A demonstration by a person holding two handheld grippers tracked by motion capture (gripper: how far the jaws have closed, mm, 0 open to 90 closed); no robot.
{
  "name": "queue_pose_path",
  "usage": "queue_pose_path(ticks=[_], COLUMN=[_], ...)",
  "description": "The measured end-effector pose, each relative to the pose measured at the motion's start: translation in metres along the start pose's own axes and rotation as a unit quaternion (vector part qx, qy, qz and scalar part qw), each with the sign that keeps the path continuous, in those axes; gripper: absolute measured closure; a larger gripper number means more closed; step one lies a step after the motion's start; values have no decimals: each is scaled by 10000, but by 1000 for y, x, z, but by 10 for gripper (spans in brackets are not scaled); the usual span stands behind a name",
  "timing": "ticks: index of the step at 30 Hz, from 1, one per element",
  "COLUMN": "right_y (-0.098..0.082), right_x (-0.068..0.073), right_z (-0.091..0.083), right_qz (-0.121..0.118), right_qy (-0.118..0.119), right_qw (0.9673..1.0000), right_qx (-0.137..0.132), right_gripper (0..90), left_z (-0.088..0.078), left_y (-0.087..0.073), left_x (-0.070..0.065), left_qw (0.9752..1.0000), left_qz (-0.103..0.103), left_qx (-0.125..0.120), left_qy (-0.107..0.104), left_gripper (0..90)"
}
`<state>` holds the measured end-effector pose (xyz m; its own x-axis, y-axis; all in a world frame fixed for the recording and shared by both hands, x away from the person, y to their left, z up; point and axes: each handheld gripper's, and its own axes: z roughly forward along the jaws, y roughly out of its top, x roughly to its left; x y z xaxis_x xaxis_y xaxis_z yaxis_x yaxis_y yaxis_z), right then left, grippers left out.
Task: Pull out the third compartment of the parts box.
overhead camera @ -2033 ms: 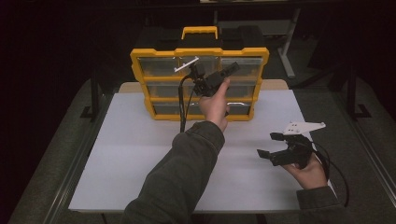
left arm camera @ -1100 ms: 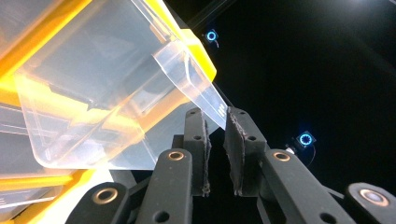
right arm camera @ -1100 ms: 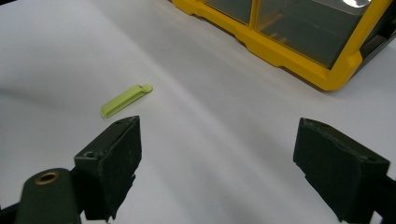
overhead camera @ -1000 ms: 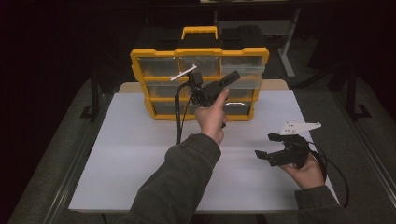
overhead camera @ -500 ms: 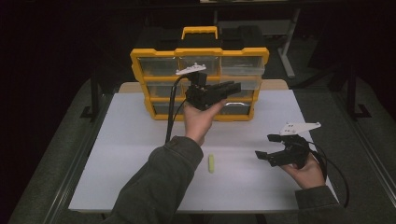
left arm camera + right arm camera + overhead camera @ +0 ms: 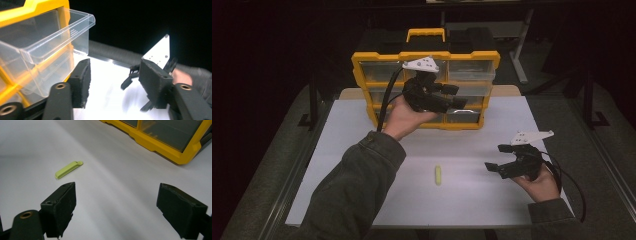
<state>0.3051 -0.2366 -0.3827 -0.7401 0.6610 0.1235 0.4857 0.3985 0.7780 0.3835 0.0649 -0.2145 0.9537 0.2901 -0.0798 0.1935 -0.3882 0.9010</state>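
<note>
Your right gripper (image 6: 496, 167) rests low on the white table sheet (image 6: 362, 150) at the near right, jaws spread wide with nothing between them. Just to its left, apart from both tools, the small yellow-green plastic clip (image 6: 438, 175) lies flat on the sheet; in the right gripper view it sits beyond your left-hand pad (image 6: 67, 196), clear of it. Farther back, your left gripper (image 6: 454, 96) hangs raised in front of the yellow plastic organiser with clear drawers (image 6: 362, 62). Its jaws have just been opening and stand partly apart, nothing between them. In the left gripper view a clear drawer (image 6: 50, 37) juts out of the organiser beside your left-hand pad (image 6: 83, 82).
</note>
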Motion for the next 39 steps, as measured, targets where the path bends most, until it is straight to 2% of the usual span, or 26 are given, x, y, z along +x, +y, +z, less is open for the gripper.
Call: queue_pose_path(ticks=[5,10,12,15,19,23,27,31,37,39], right_y=[0,0,-1,-1,-1,-1,-1,-1,-1,-1], right_x=[0,0,0,0,1,1,0,1,1,2], right_z=[-1,0,0,1,1,1,0,0,1,2], right_qz=[-18,-47,-50,-44,-52,-51,-41,11,-53,-104], right_qy=[22,43,46,55,72,84,94,97,122,117], right_qw=[10000,10000,10000,10000,10000,9999,9999,9999,9999,9999], right_qx=[4,16,34,44,25,36,25,51,70,67], right_gripper=[148,147,147,147,147,147,147,147,147,147], left_z=[-5,-10,-10,-6,-2,4,10,16,26,30], left_y=[17,35,43,52,64,72,75,75,72,70], left_x=[-2,-1,1,4,9,19,29,35,41,44], left_qw=[9984,9965,9943,9919,9888,9864,9867,9858,9847,9844], left_qz=[445,732,910,1046,1230,1290,1234,1253,1203,1175], left_qx=[336,403,539,712,825,1002,1051,1114,1253,1306], left_qy=[35,79,94,136,164,185,138,96,114,10], left_gripper=[374,372,372,369,382,413,440,461,475,474])
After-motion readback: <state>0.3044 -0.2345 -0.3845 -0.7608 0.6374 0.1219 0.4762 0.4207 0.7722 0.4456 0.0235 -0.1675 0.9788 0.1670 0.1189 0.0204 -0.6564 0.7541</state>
